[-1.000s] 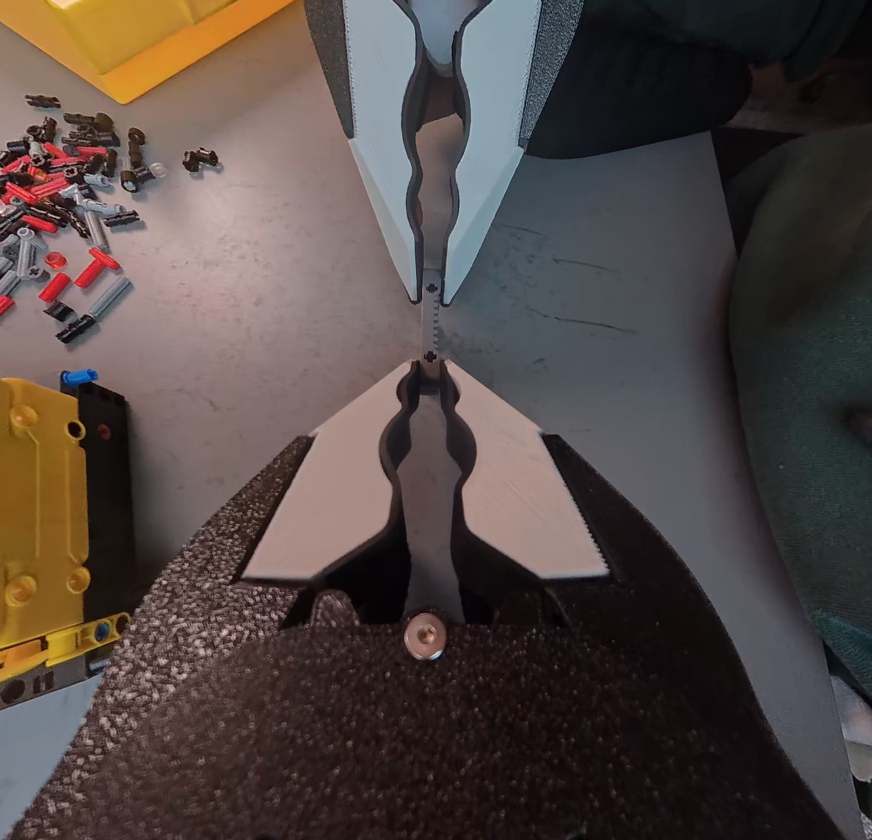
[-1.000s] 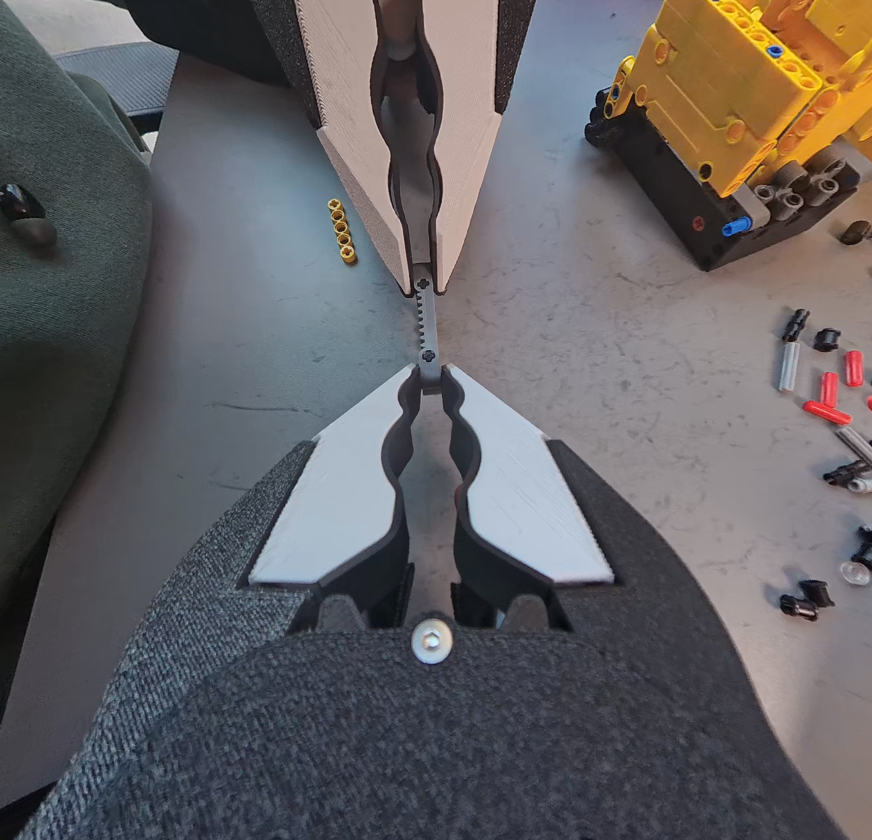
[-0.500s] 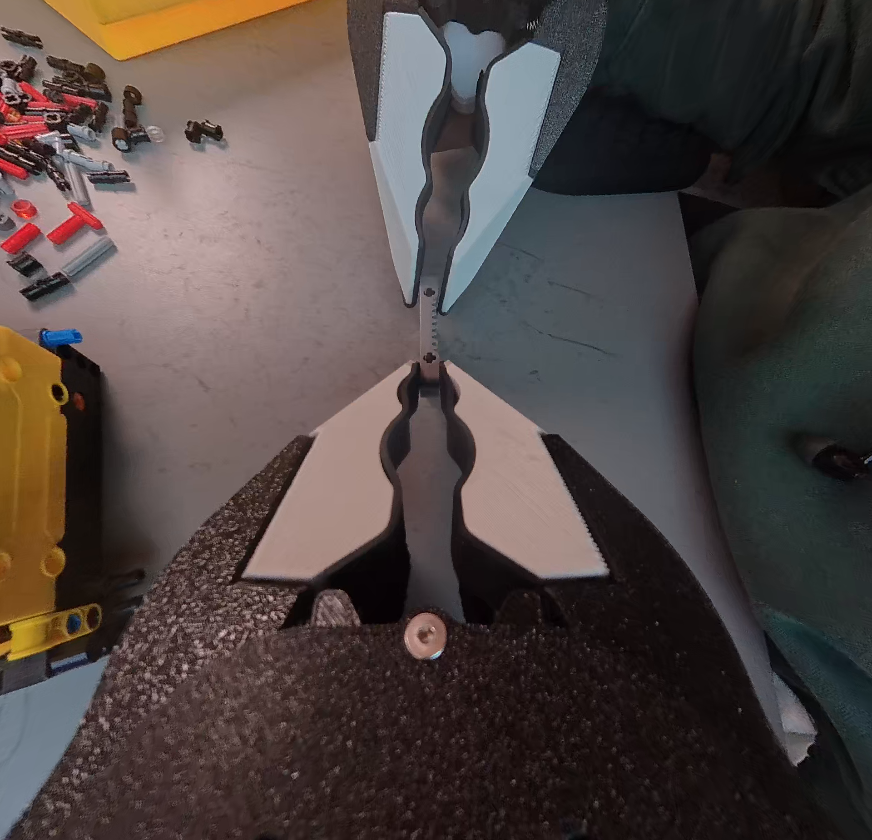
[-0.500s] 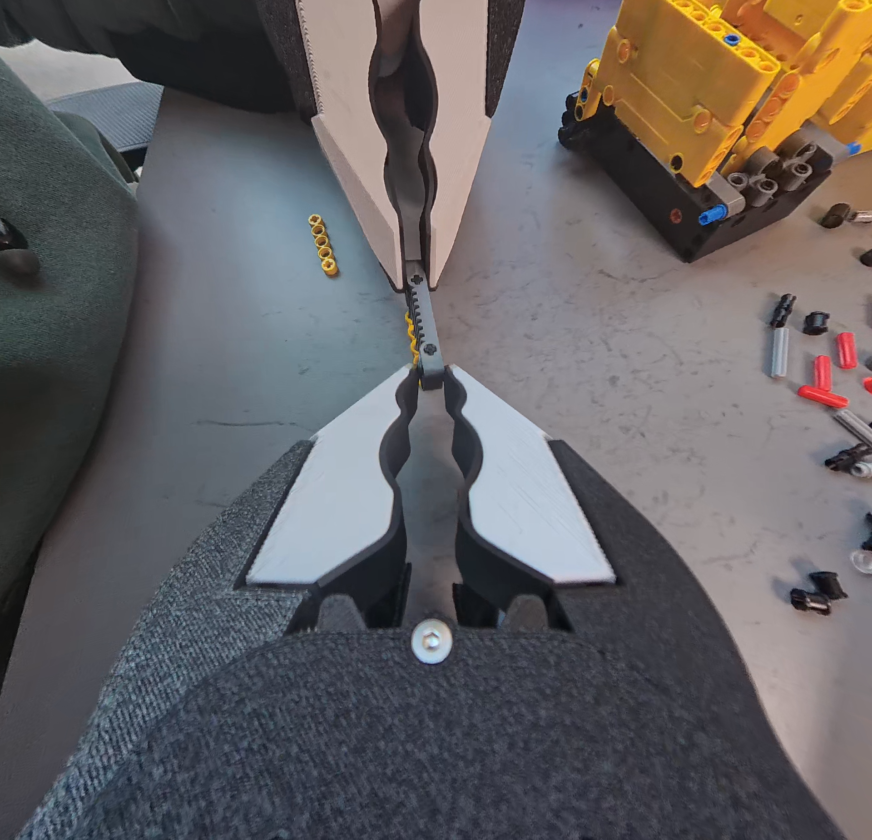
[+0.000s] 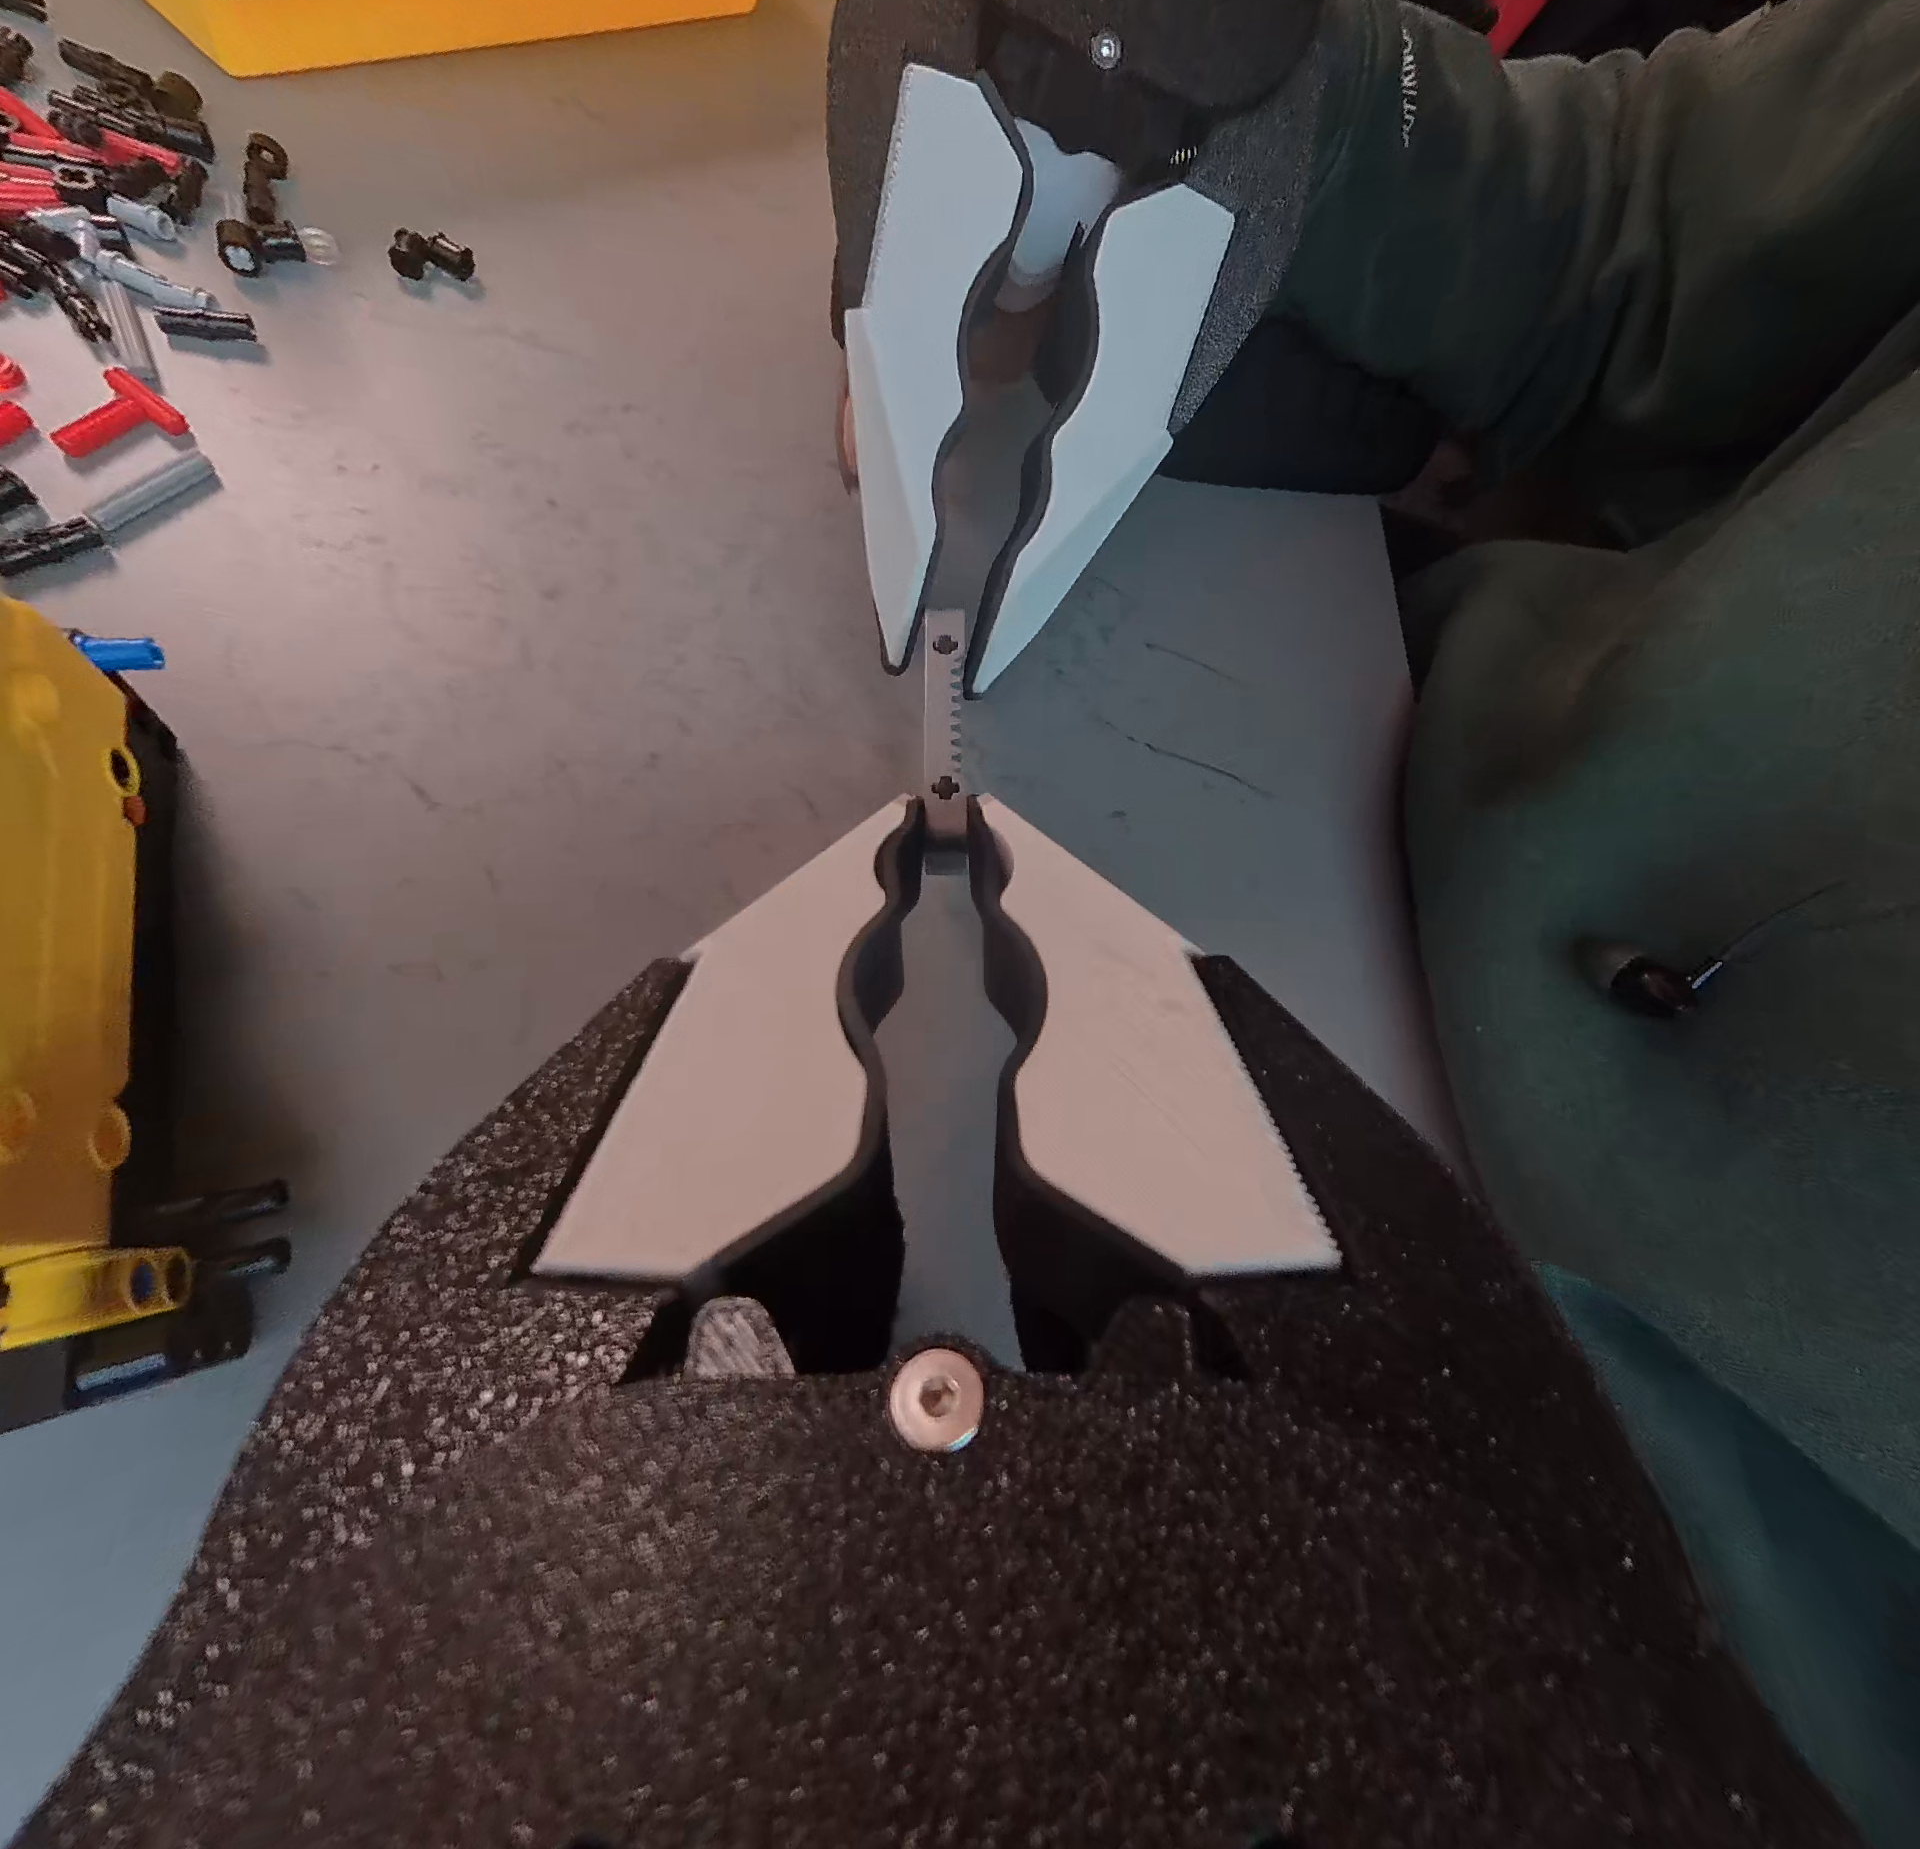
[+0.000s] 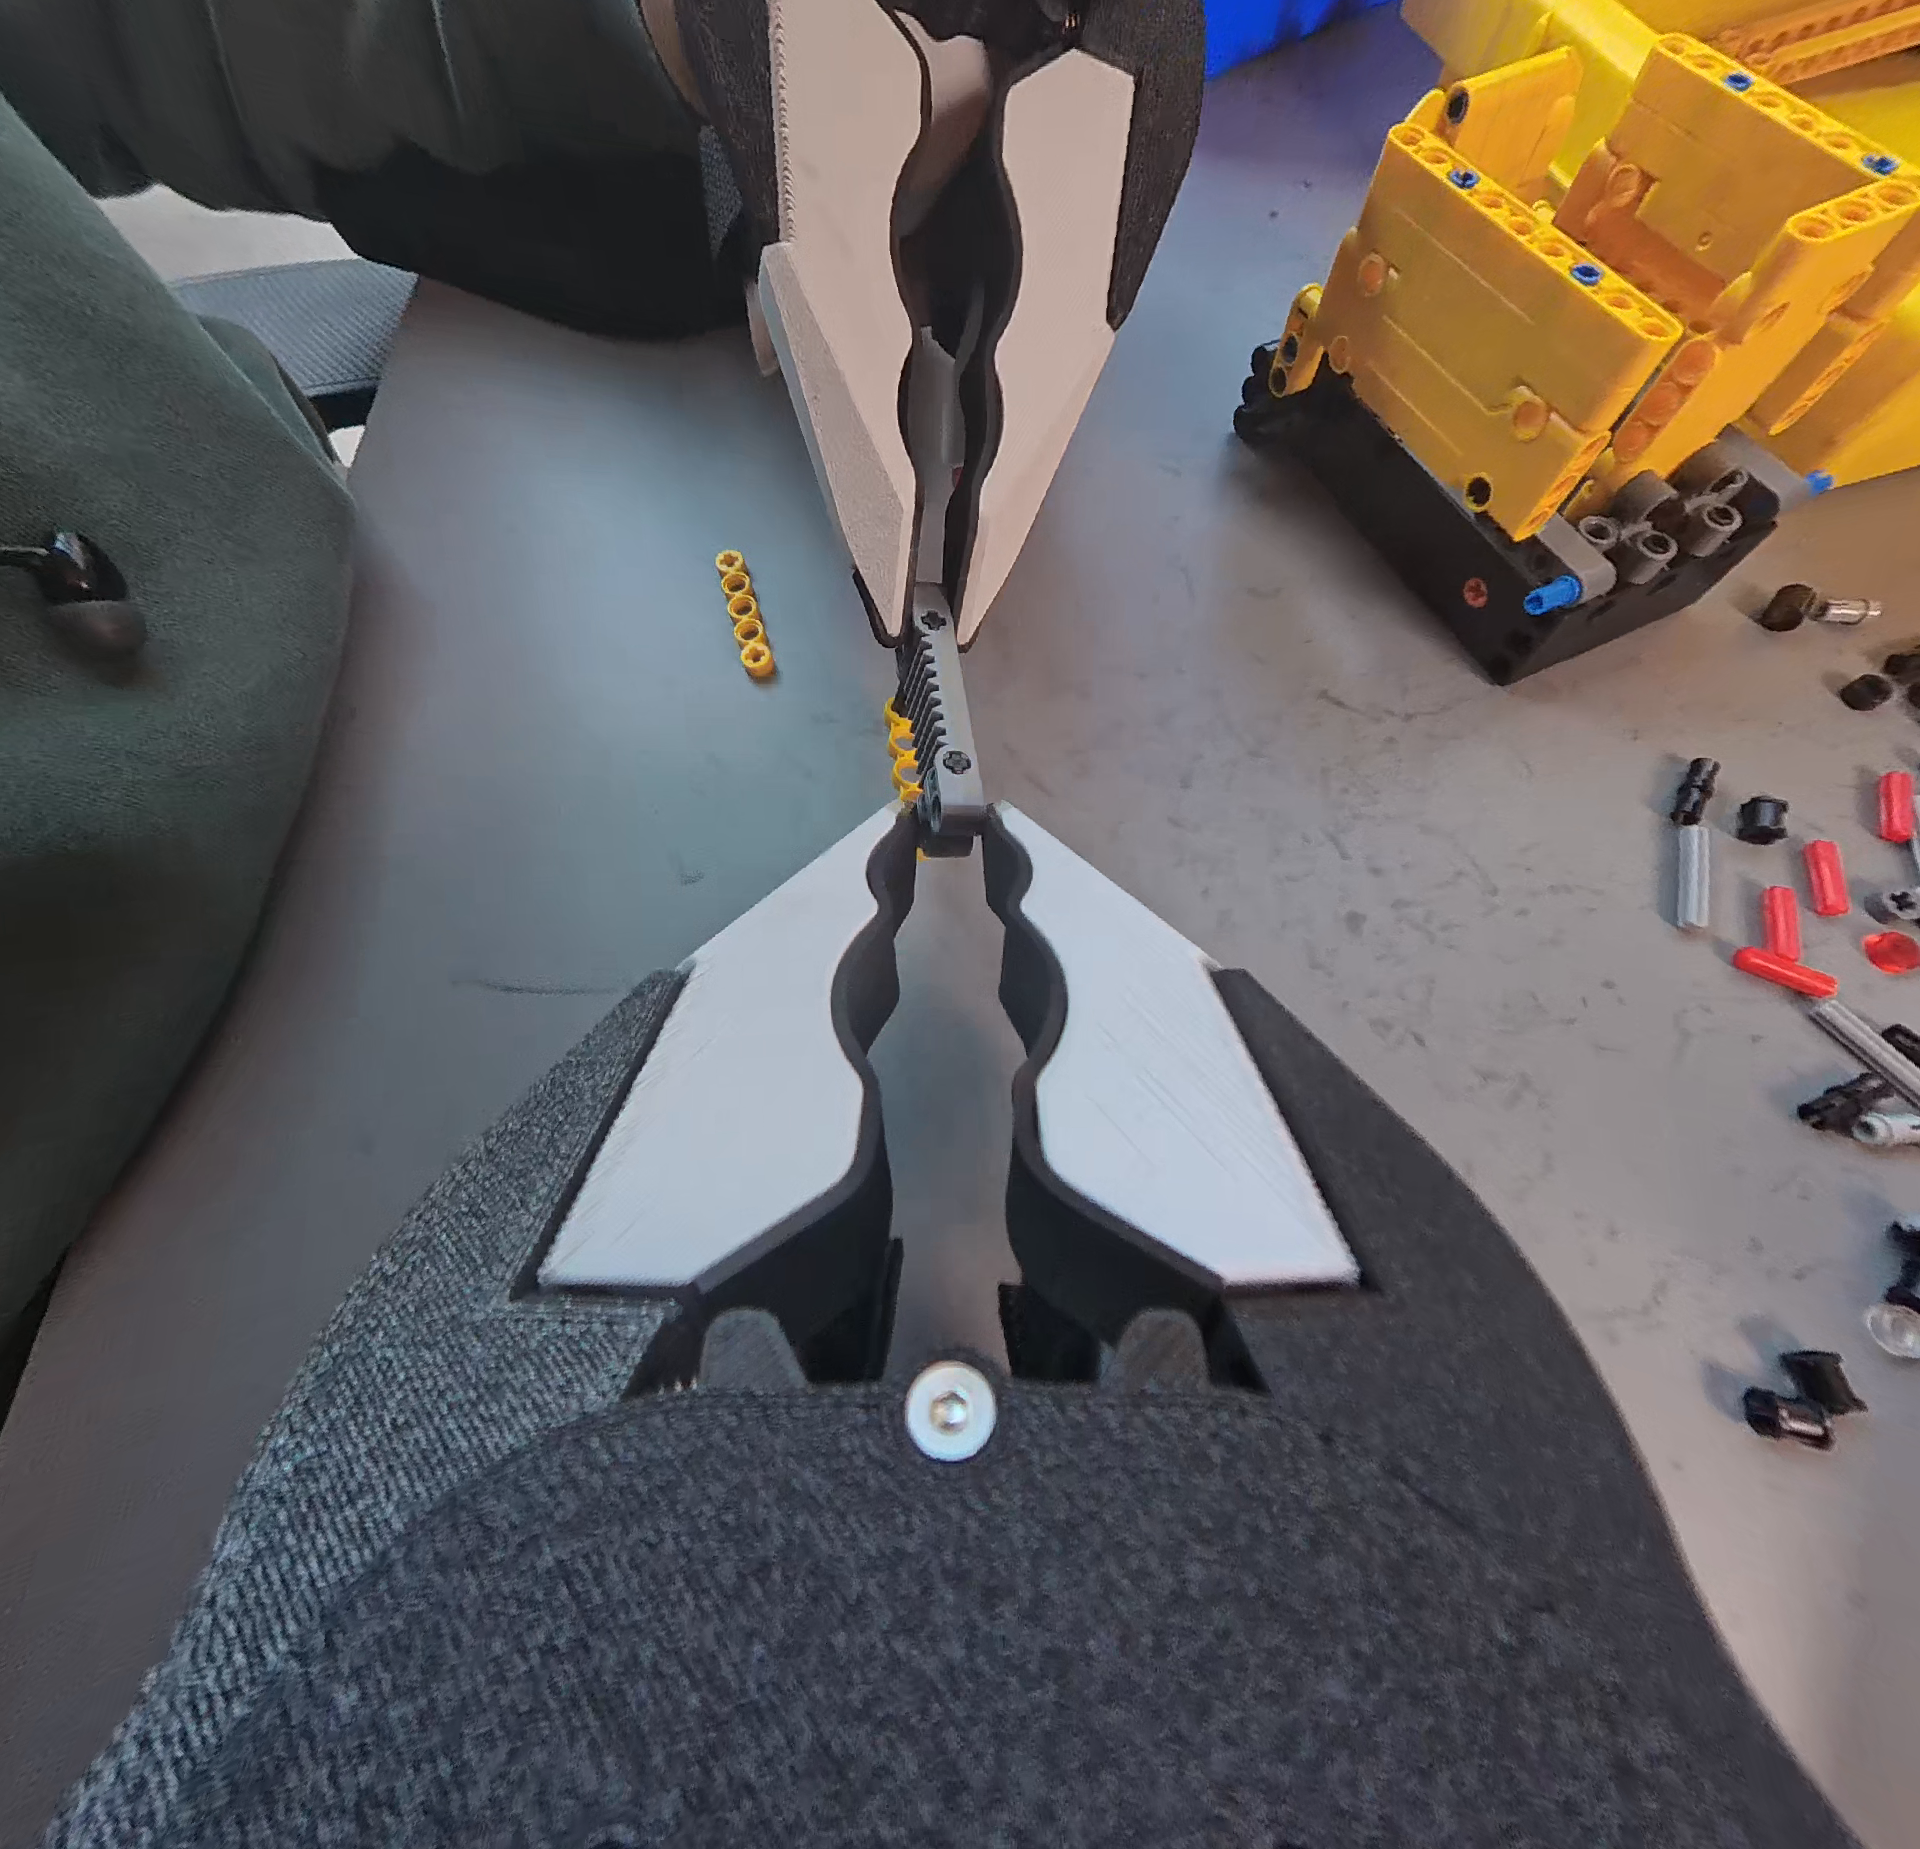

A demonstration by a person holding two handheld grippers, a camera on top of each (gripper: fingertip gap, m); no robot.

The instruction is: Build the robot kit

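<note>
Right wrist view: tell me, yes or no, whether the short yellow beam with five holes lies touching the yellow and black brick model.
No: the short yellow five-hole beam lies alone on the grey table, far left of the yellow and black brick model.

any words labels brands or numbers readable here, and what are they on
Green sleeve: one short line of pale lettering, sideways and too small to read.
Toothed rack, yellow brick model, left gripper, right gripper: no writing visible.
</note>
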